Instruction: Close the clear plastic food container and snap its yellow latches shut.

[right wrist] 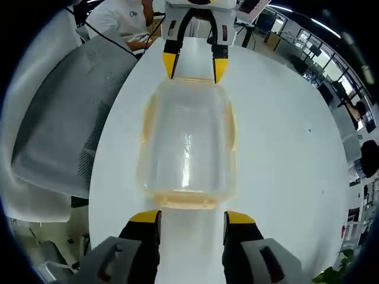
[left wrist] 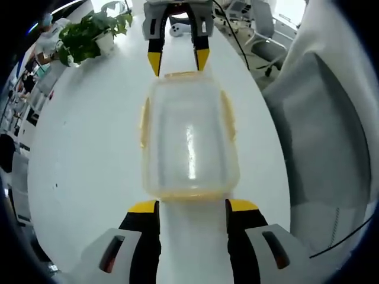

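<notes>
The clear plastic food container [left wrist: 189, 139] [right wrist: 186, 142] lies lengthwise on the white table [left wrist: 89, 160] with its lid on top. Yellow latches [left wrist: 228, 115] [right wrist: 145, 121] run along its long sides and both ends; whether they are snapped down I cannot tell. My left gripper [left wrist: 193, 207] stands open just short of one end of the container, its yellow-tipped jaws wide apart and touching nothing. My right gripper [right wrist: 192, 218] is open at the opposite end, also a little clear of it. Each gripper faces the other across the container: the right gripper [left wrist: 177, 61], the left gripper [right wrist: 195, 65].
A grey mesh chair [left wrist: 320, 136] [right wrist: 65, 118] stands close along one table edge. A potted plant [left wrist: 92, 32] sits at a far corner of the table. A person in a white shirt [right wrist: 121, 18] sits beyond the table end, with office chairs [left wrist: 266, 35] further back.
</notes>
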Tool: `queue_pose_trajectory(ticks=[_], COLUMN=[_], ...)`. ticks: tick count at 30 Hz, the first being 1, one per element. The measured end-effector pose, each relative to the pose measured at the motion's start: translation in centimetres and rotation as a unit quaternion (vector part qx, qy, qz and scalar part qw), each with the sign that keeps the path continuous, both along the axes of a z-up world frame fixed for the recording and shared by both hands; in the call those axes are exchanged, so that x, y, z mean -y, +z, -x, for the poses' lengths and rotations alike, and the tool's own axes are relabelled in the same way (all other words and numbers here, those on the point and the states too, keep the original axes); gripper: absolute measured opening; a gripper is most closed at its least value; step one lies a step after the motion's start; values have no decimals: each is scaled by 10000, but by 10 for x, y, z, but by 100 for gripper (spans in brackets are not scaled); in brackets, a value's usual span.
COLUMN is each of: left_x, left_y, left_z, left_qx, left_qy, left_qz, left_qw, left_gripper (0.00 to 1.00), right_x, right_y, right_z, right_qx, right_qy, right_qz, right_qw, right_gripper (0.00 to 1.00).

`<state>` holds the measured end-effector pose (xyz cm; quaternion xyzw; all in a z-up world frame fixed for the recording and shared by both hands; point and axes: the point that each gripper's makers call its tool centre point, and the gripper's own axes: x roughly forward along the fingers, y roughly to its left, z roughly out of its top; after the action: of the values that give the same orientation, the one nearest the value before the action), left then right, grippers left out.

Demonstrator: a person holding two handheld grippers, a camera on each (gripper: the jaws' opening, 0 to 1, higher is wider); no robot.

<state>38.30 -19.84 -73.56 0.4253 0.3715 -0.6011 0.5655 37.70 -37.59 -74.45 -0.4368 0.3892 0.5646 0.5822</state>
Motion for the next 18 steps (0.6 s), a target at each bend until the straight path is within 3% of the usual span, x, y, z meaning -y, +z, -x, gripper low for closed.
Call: queue_pose_trajectory(ticks=[9,14,18], left_x=[-4,0,-3], left_y=[8,15,15], left_z=[-6,-8,-8], left_qx=[18,-177,-177], left_qy=[252,744,848], left_qz=[93,361,361], left_qw=[9996,9964,9956], left_gripper=[41,40,39], right_x=[-6,-11,-12], right_y=[10,17,22], right_z=[4,5,2], right_qx=[-62,-161,-154], right_qy=[-123,-350,-573], right_qz=[-133,-289,-353], right_qw=[9998,9988,9976], right_gripper=[40,43,40])
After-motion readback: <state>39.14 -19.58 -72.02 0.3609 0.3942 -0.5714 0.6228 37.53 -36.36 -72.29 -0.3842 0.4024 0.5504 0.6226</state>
